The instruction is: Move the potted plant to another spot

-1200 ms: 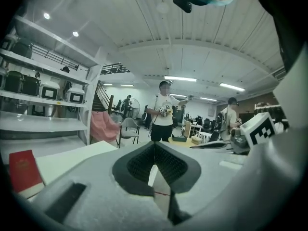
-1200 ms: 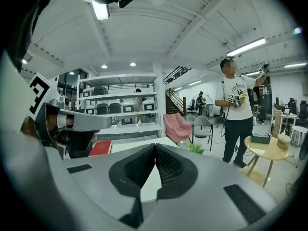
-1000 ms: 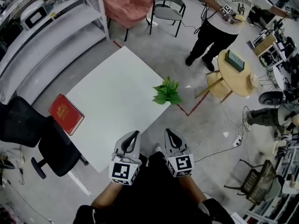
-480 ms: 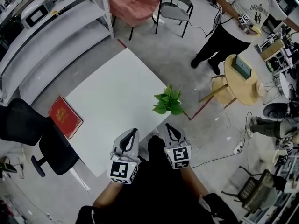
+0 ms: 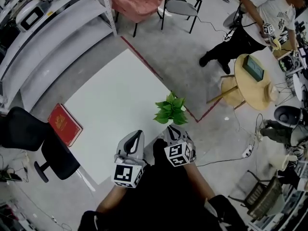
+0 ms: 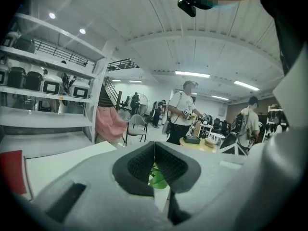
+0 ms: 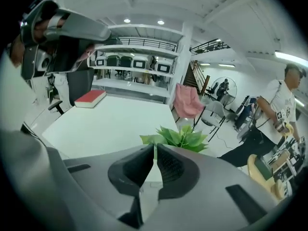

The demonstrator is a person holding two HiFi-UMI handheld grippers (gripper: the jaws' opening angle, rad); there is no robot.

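Potted plant sat at the right corner of the white table in head view, not yet grasped. Left gripper, own view: jaws were together, empty. Right gripper, own view: jaws were nearly together, empty, plant just ahead; the whole move was left.

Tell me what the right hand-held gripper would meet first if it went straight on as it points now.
Most likely the potted plant: its leaves rise just beyond the shut jaw tips, though depth is hard to judge.
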